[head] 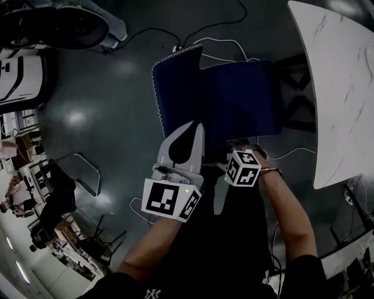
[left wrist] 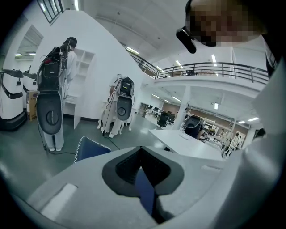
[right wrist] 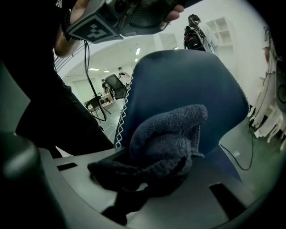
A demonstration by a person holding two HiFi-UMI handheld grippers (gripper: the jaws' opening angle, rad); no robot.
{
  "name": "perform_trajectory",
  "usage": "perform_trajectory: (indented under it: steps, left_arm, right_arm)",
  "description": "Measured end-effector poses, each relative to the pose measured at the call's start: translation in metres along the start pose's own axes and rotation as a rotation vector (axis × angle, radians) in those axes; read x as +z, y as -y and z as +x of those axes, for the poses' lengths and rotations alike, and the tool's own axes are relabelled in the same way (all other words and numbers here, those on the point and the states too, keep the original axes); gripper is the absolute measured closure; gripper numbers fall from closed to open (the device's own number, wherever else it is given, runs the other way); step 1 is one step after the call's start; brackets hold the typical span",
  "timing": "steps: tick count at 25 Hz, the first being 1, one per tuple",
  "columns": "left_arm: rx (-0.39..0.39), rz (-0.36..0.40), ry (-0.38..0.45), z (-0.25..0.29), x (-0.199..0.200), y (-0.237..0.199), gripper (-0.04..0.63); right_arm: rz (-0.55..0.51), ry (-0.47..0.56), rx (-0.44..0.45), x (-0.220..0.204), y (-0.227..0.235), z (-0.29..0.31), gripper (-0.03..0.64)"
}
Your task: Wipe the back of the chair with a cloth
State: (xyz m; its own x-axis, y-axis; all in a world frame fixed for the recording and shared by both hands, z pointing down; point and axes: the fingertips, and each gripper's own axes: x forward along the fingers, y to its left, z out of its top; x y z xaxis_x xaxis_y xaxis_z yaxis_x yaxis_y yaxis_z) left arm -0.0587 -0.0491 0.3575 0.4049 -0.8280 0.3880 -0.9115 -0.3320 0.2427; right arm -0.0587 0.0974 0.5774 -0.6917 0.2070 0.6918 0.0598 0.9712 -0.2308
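The right gripper [right wrist: 158,172] is clenched on a dark, nubbly cloth [right wrist: 167,138]. The cloth bulges out of its jaws in a bunched fold and sits right up against the chair back [right wrist: 192,80]. That back is dark blue, with a line of white zigzag stitching [right wrist: 121,120] down its left edge.

The left gripper [left wrist: 142,156] has its jaws closed, tips meeting. A thin blue sliver shows in the slit between them. I cannot tell whether it is chair fabric pinched there or only the chair seen through the gap. Just past this gripper's left side, a stitched corner of the chair pokes into sight. In the right gripper view, the left gripper hangs above the top edge of the chair back, held in a hand [right wrist: 173,10].

In the head view, the two grippers lie side by side at the near edge of the chair [head: 234,96], and the left one overlaps the blue fabric. The chair stands on a dark, glossy floor [head: 99,87]. A white marbled counter [head: 342,87] is close on its right, and cables [head: 225,42] trail across the floor beyond it.
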Motion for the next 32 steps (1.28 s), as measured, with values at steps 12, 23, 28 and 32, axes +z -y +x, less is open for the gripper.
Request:
perform_trajectory:
  steps: [12,23,28,32]
  left_arm:
    - [-0.073,0.061,-0.006,-0.042,0.019,0.026,0.586]
    - [-0.1,0.112,0.092,-0.094,0.087,0.03,0.586]
    - [-0.124,0.132,0.161,-0.103,0.12,0.045,0.586]
    - [-0.134,0.145,0.225,-0.116,0.15,0.052,0.586]
  right_arm:
    - [0.129,0.129,-0.197,0.051,0.004,-0.072,0.534]
    - [0.127,0.266,-0.408,0.162,-0.01,-0.18,0.534]
    - [0.144,0.361,-0.49,0.204,-0.014,-0.23,0.534]
    - [0.158,0.44,-0.542,0.231,-0.016,-0.267,0.534]
